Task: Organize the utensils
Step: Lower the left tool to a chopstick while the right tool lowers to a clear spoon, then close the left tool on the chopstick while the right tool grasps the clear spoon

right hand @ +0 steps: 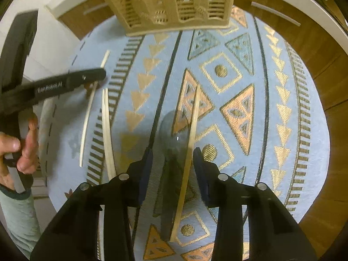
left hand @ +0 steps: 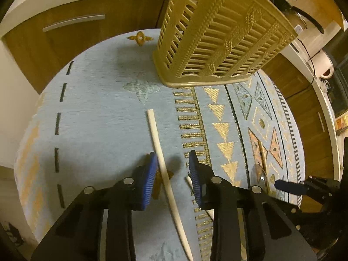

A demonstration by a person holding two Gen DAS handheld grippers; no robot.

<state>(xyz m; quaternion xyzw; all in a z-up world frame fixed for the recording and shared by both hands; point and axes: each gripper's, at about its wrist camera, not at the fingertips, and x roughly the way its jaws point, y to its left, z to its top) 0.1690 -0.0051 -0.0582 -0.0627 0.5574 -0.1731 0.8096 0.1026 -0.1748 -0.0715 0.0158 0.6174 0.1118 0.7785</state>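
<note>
A cream chopstick (left hand: 162,163) lies on the blue patterned mat (left hand: 97,119) between the blue pads of my left gripper (left hand: 173,158). The left pad is close beside it, the right pad stands apart, so the gripper is open. My right gripper (right hand: 173,152) points down over a clear spoon (right hand: 171,128) and a wooden chopstick (right hand: 192,134); both lie between its open fingers, with a gap at the left pad. A beige slatted utensil basket (left hand: 217,39) (right hand: 174,2) stands at the far side of the mat.
Further pale sticks (right hand: 107,134) lie left of the spoon, near the left gripper (right hand: 93,75). A person's hand (right hand: 21,152) holds that gripper's handle. Wooden cabinets (left hand: 76,32) with metal handles surround the mat. The right gripper's blue finger (left hand: 287,187) shows at the right.
</note>
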